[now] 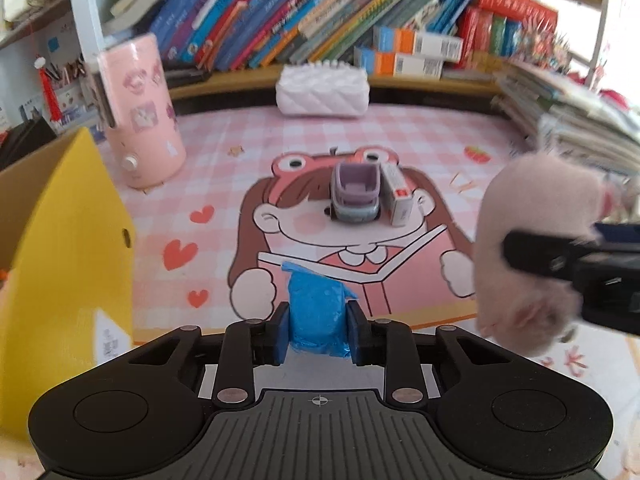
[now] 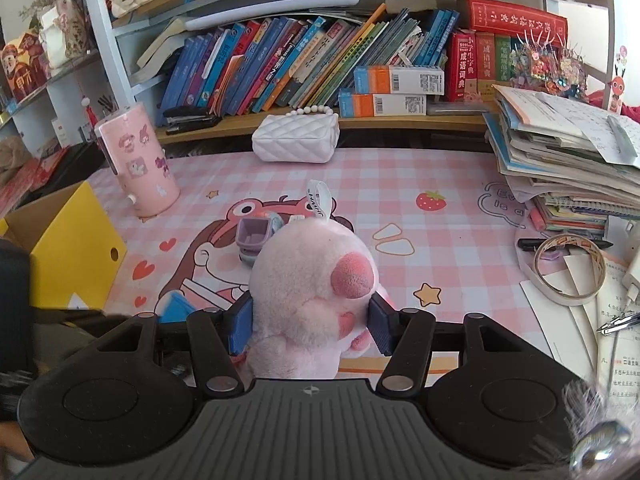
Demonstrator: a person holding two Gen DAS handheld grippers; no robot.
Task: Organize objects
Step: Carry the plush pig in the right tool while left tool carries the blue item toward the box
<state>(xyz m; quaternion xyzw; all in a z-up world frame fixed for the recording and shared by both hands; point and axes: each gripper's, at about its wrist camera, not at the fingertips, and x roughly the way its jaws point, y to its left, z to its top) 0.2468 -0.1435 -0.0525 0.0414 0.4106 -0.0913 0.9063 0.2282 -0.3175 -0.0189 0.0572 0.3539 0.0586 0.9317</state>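
On the pink checked mat [image 1: 224, 136], in the left wrist view, the left gripper [image 1: 318, 324] has its blue pads pressed on both sides of a blue crumpled roll [image 1: 316, 312], gripping it just above the mat's cartoon print. Farther along the mat a purple toy car [image 1: 355, 194] stands with a small carton [image 1: 398, 196] touching its right side. A yellow box [image 1: 76, 240] fills the left edge, and a pink cylinder [image 1: 140, 112] stands upright behind it. At the right, the right gripper's black finger [image 1: 560, 260] presses into a pink plush [image 1: 532, 248] held above the mat. A white quilted bag [image 1: 322, 90] lies at the back, under the bookshelf.

In the right wrist view, the right gripper [image 2: 310, 320] clamps the plush [image 2: 308, 288] between its blue pads, the toy's white loop pointing up. The toy car [image 2: 252, 240] sits just beyond the plush, partly hidden. The yellow box [image 2: 76, 252] is at the left, open-topped. A tape ring [image 2: 572, 272] lies on papers at the right, near a stack of books [image 2: 560, 160].
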